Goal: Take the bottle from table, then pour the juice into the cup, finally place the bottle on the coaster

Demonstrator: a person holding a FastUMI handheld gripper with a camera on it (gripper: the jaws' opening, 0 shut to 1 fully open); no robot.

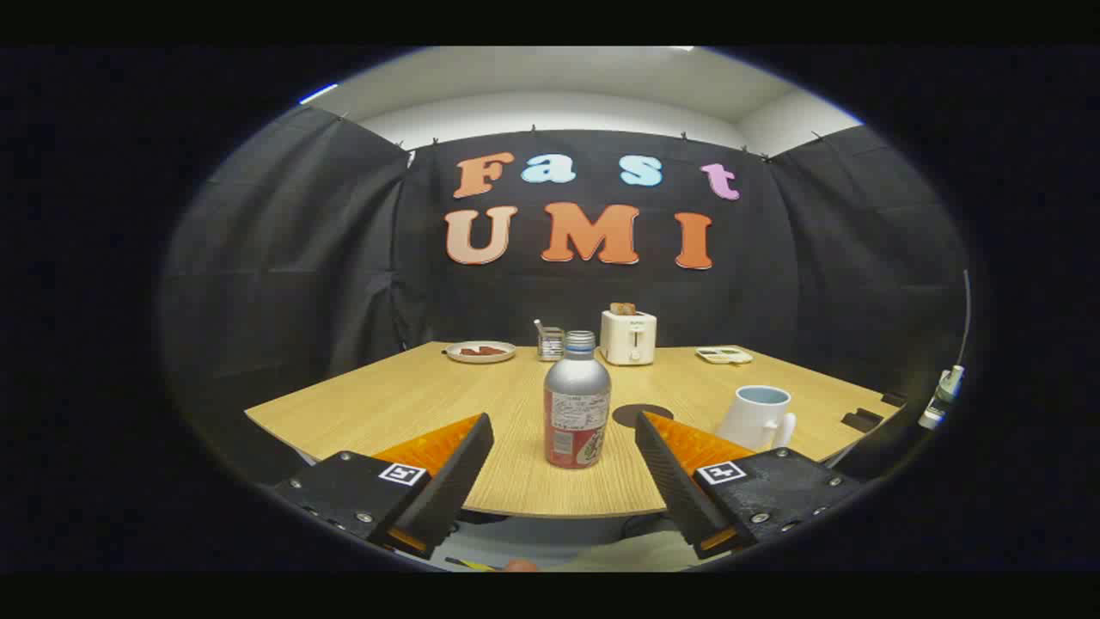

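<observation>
A silver bottle (577, 401) with a red lower label and a screw cap stands upright on the wooden table (412, 400), near its front edge. It is just ahead of my gripper (565, 423), lined up with the wide gap between the fingers. The fingers are open and touch nothing. A dark round coaster (640, 414) lies on the table just behind and right of the bottle, partly hidden by the right finger (679, 456). A white cup (759, 418) with a pale blue inside and a handle stands to the right of the coaster.
Along the table's far edge are a plate (480, 351) with food, a small glass jar (550, 343), a white toaster (628, 336) holding toast, and a flat white device (724, 354). Black cloth walls the booth on three sides.
</observation>
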